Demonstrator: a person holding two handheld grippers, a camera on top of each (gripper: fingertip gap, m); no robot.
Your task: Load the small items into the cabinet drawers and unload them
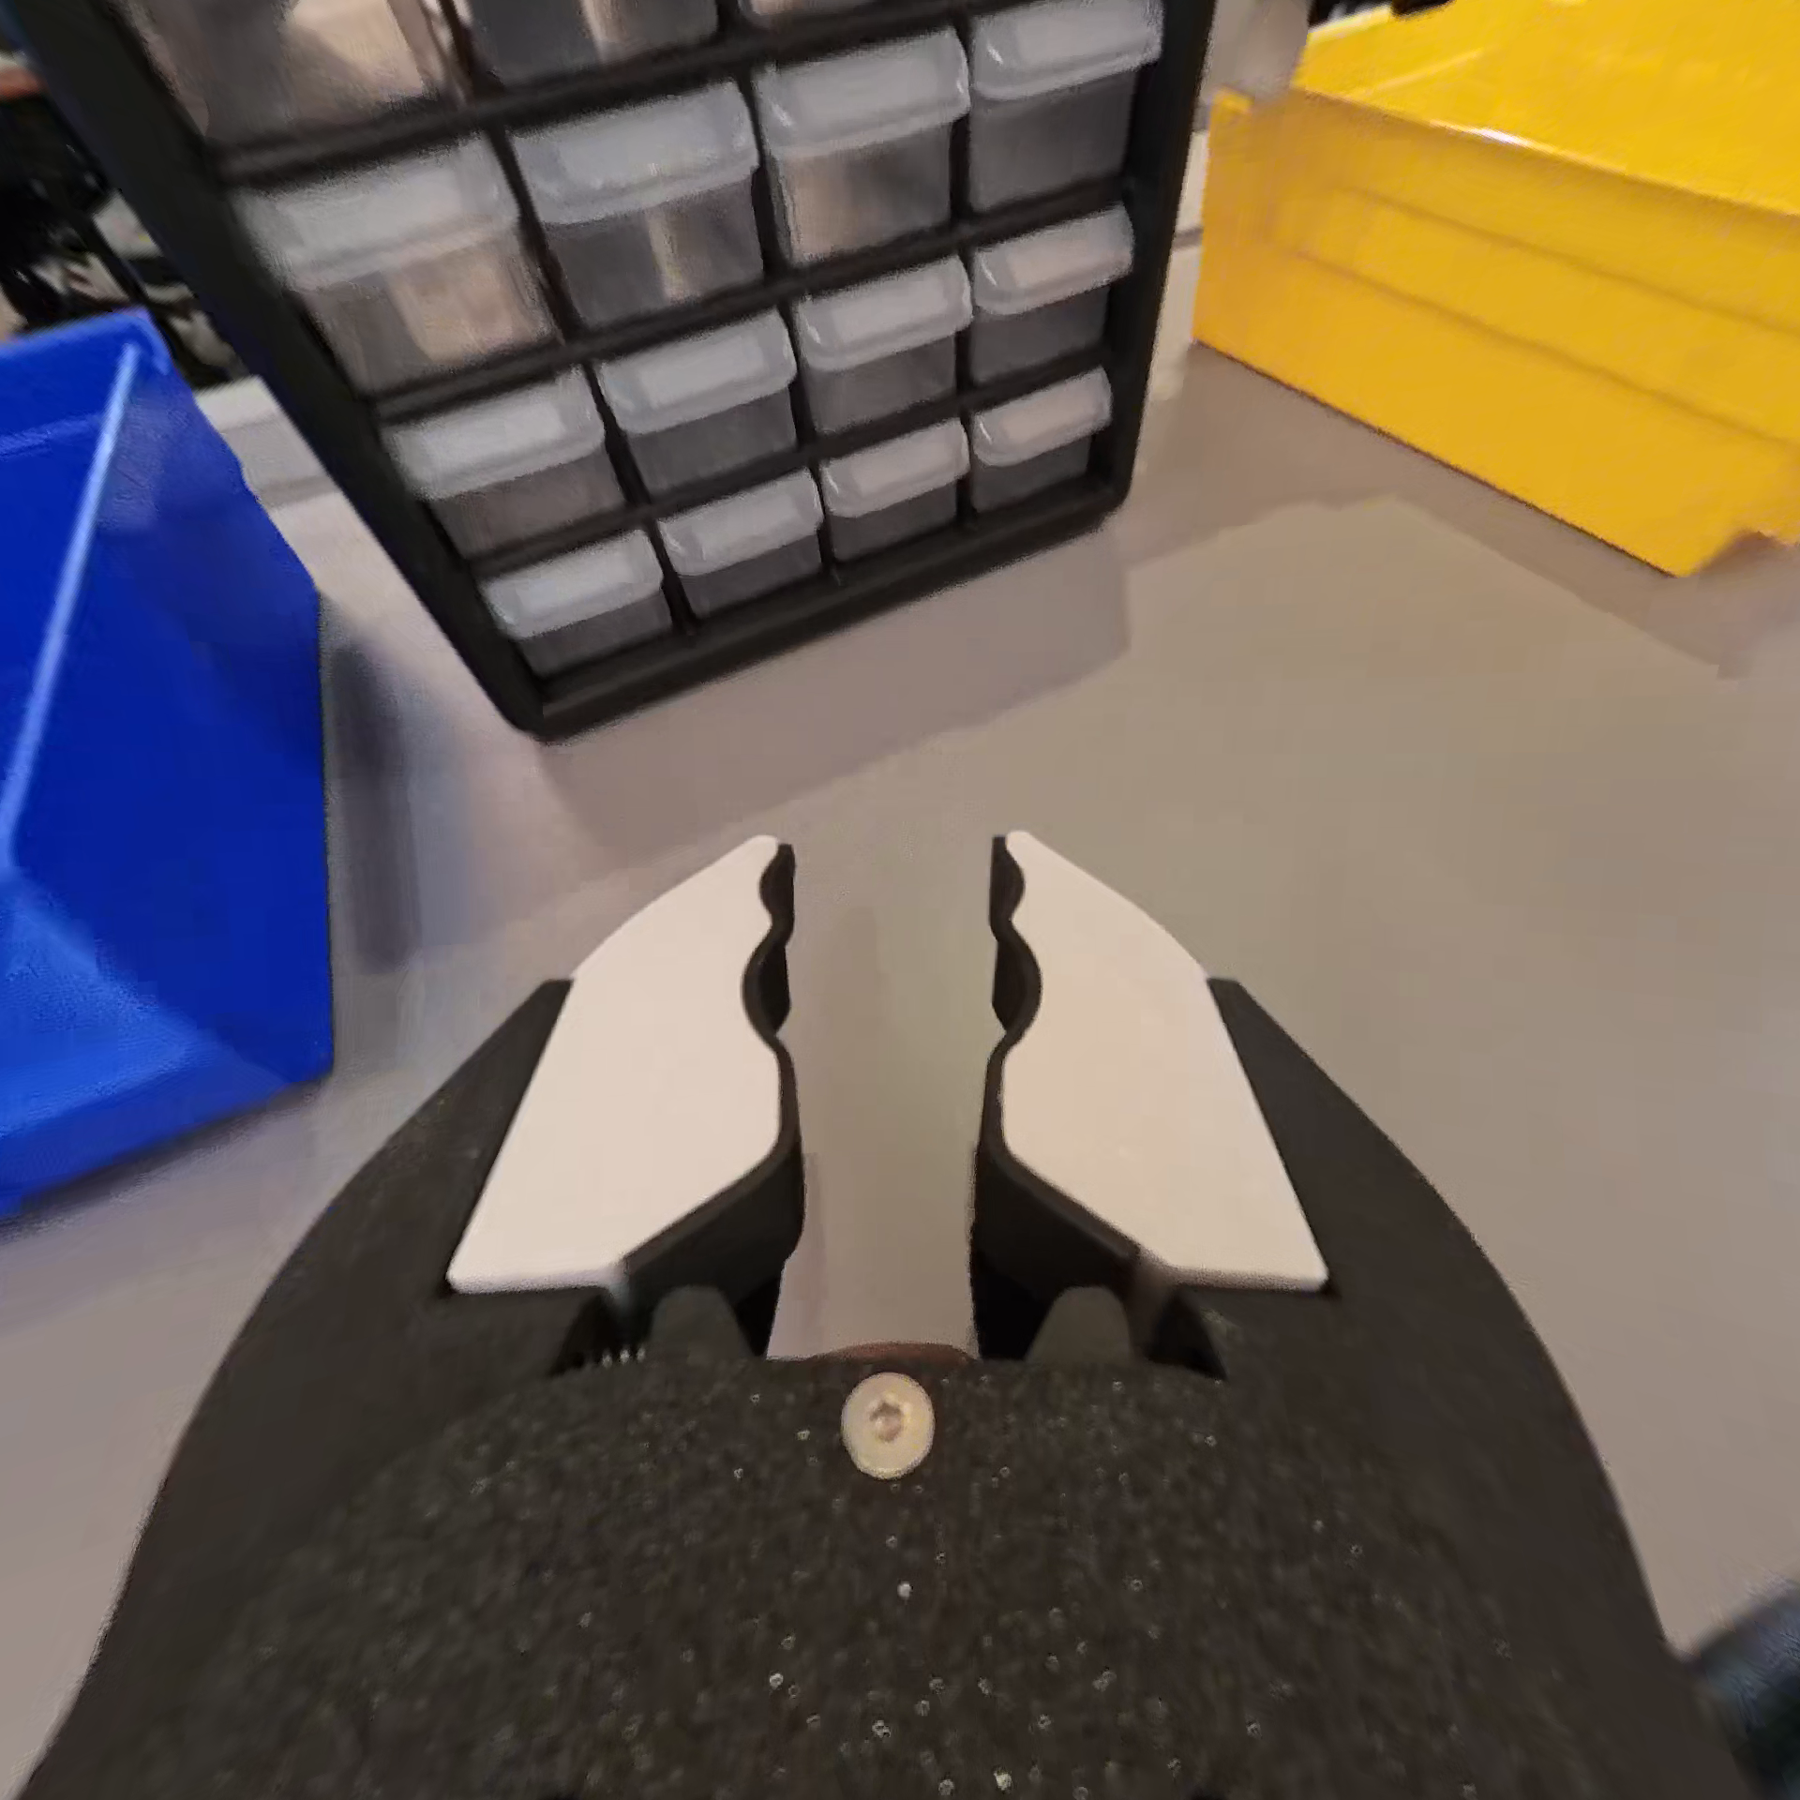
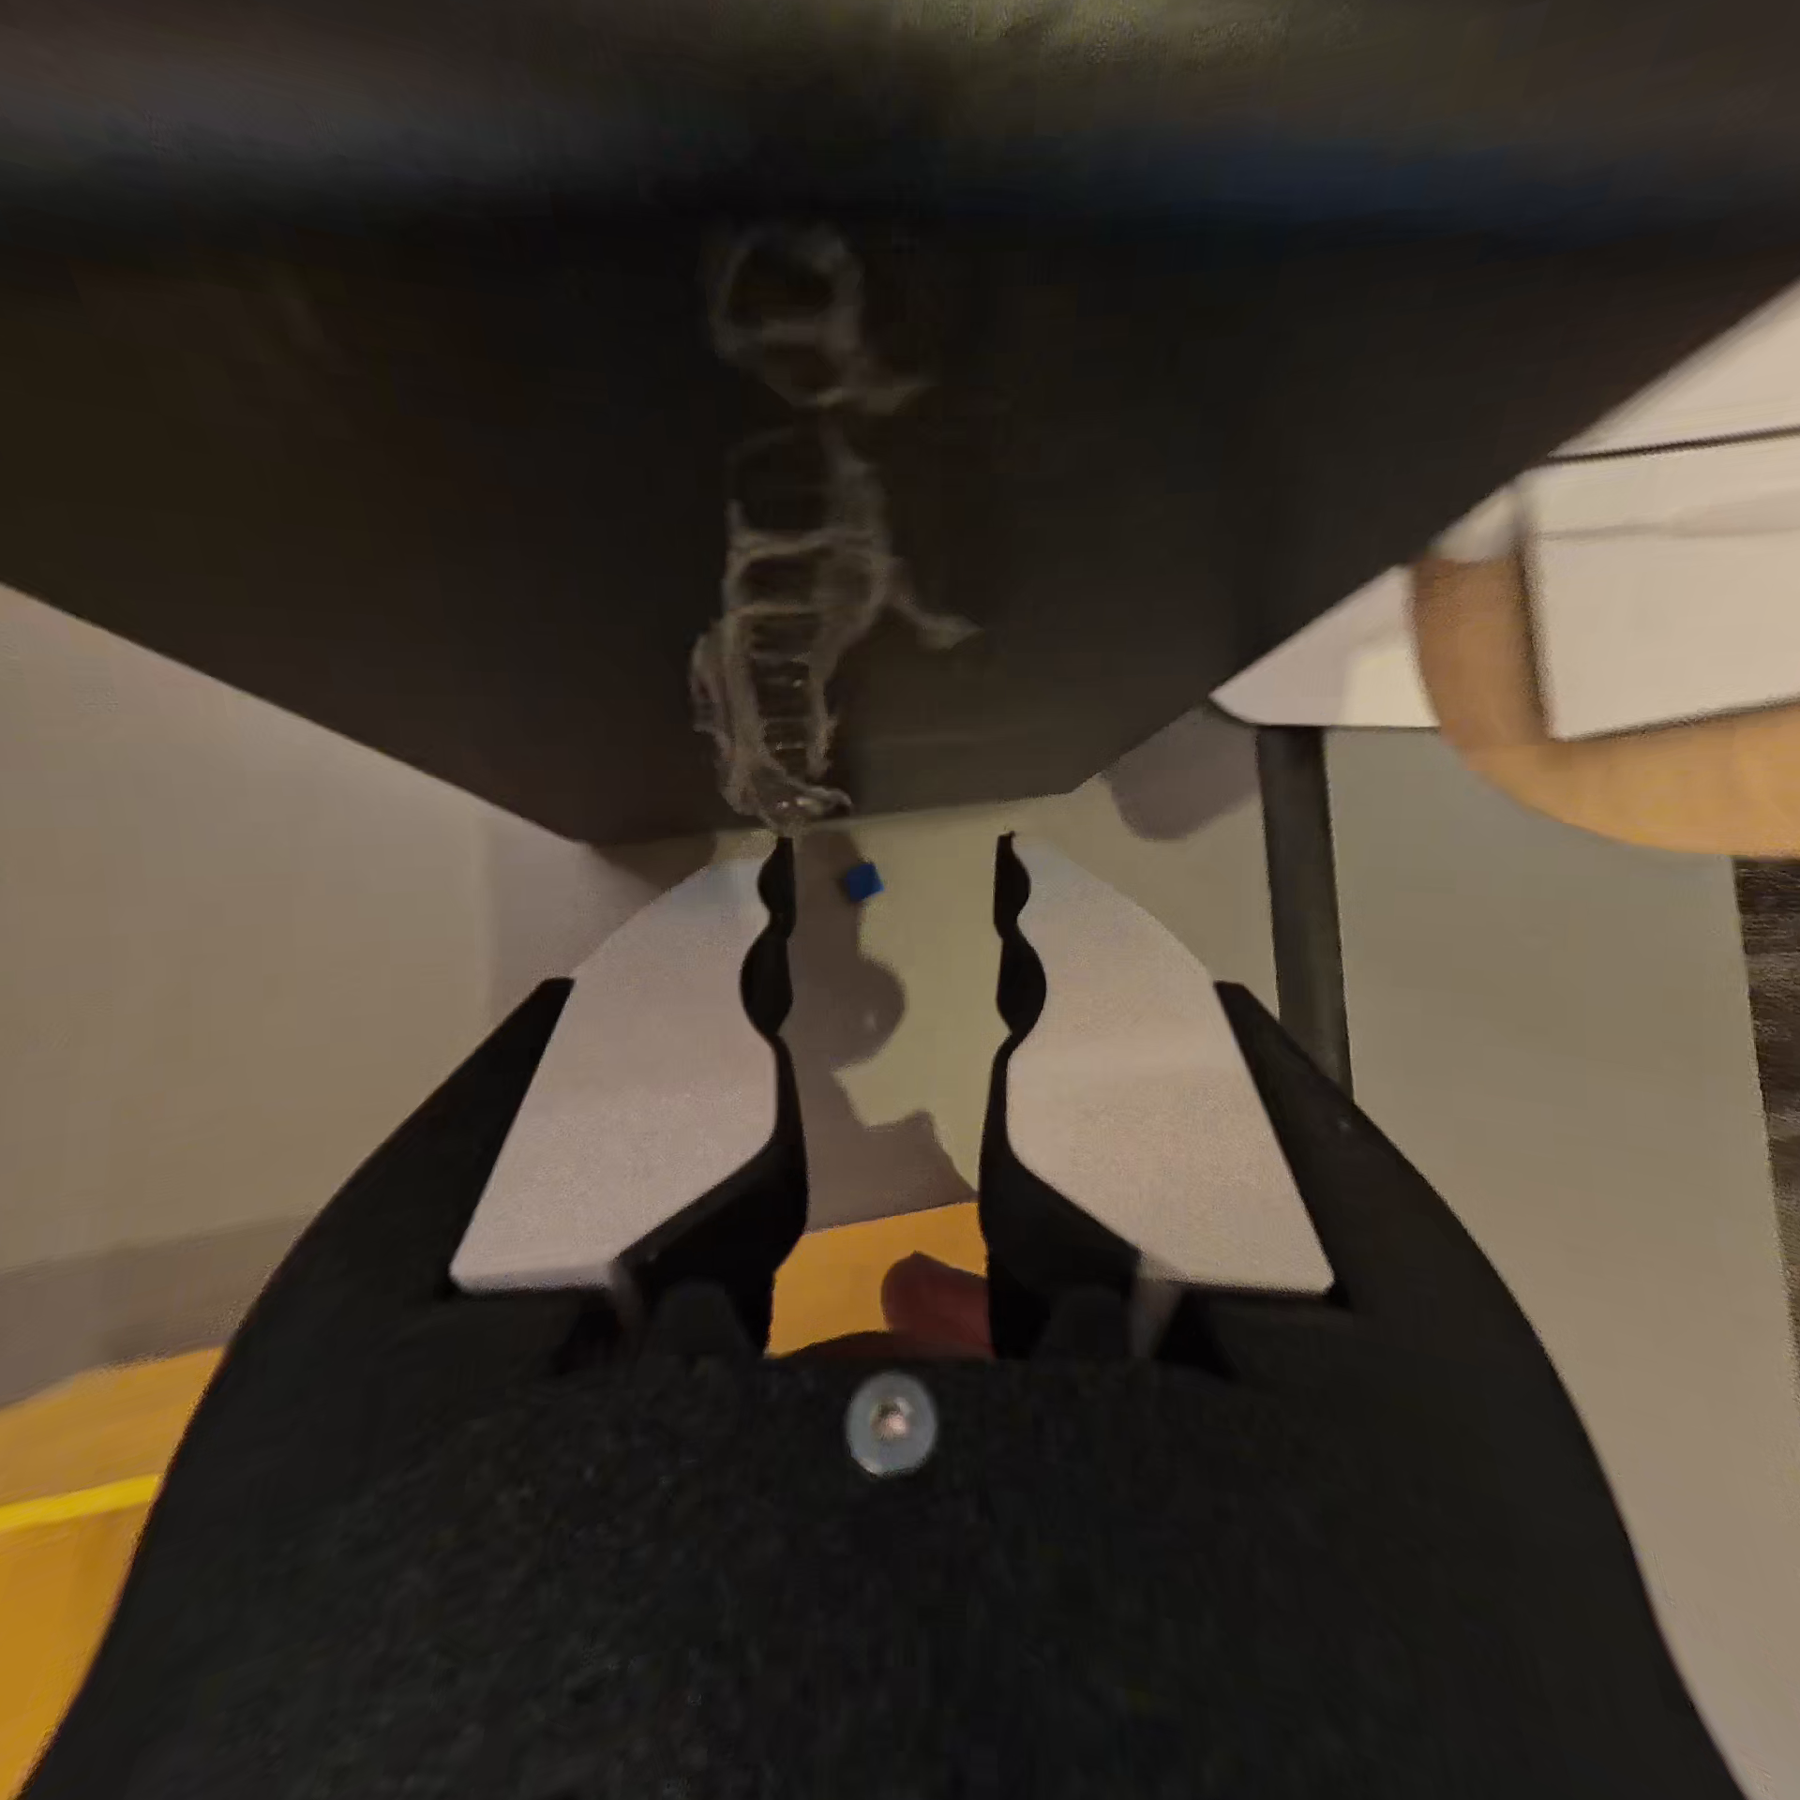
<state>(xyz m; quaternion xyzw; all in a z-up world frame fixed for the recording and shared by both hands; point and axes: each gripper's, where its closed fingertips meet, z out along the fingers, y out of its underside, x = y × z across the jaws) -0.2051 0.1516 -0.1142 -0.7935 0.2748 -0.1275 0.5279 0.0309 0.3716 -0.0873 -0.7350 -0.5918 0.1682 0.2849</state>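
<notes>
The cabinet (image 1: 672, 331) is being faced dead ahead by the left hand-held gripper (image 1: 891, 857), parted and empty; the right hand-held gripper (image 2: 891, 857), likewise parted and empty, is being aimed elsewhere.

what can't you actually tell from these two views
- Drawer contents: in the left wrist view the cabinet has frosted, blurred drawers, all shut; its top is cut off by the edge.
- Blue bin and yellow bin: insides out of sight, both cropped by the edges.
- Right wrist view: the large dark shape is too blurred to identify.
- The small blue item beyond the right gripper is too tiny to name.
</notes>
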